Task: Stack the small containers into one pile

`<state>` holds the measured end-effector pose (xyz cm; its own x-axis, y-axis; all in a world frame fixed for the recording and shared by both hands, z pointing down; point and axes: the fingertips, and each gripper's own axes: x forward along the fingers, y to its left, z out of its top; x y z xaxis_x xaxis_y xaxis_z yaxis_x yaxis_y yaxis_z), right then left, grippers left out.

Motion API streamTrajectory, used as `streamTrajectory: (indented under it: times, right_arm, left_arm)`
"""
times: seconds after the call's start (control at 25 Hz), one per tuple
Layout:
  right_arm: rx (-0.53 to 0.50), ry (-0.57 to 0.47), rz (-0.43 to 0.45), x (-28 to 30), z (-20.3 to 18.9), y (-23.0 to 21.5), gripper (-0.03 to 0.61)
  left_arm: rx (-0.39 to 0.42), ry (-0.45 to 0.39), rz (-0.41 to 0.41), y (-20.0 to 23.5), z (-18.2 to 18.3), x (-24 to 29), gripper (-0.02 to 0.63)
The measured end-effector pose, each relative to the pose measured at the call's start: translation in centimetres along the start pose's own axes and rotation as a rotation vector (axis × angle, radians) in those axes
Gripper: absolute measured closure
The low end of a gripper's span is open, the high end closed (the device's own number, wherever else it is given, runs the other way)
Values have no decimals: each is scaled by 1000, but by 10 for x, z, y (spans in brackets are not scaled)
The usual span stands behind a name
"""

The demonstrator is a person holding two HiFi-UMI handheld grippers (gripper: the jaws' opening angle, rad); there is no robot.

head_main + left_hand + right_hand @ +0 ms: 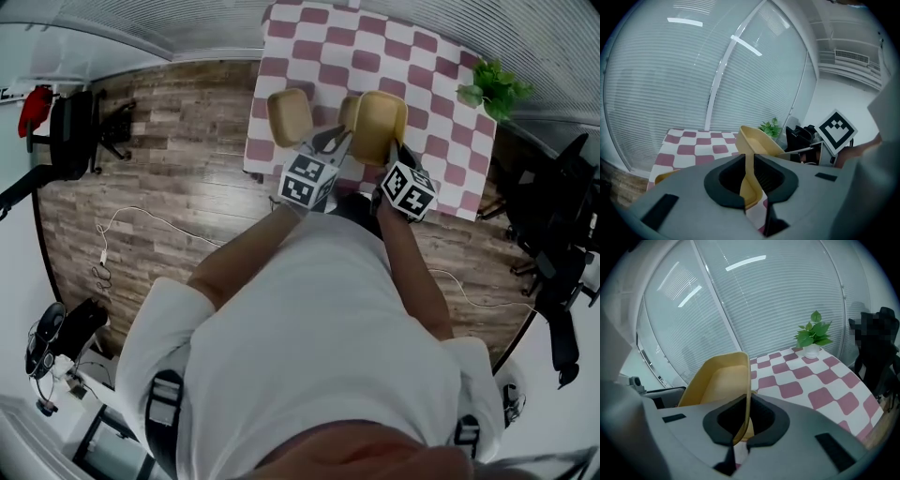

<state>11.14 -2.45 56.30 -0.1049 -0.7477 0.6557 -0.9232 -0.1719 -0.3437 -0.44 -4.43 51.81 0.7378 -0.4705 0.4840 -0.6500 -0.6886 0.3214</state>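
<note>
Table (422,66) with a pink-and-white checked cloth, standing on wood plank floor (178,178). Plant (494,89) in a small white pot (812,350) sits at the table's right edge, at the far corner. One tan container (289,117) lies open side up on the cloth, well left of the plant, near the table's front-left edge. The cloth just beside the plant is bare. White cable (141,221) lies on the floor, far left of the plant.

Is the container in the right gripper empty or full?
Empty: the container shows a bare yellow inside; the right gripper pinches its wall.
</note>
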Motion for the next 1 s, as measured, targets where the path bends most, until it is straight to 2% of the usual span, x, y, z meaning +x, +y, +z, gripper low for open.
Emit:
streamTrajectory:
  times: [0.24,0.52,0.8,1.0]
  right_arm:
    - [14,0,-23,3,-4,6,546]
    - [17,29,-32,15,-15,1,546]
    - [11,53,-39,39,-27,-1,545]
    - [-5,82,-52,59,-42,-2,545]
  left_arm:
    - [13,7,-22,8,-2,-2,561]
    - [-23,-14,-32,9,-1,-1,561]
    - [-21,24,-5,16,-20,13,561]
    - [20,70,25,29,-39,30,562]
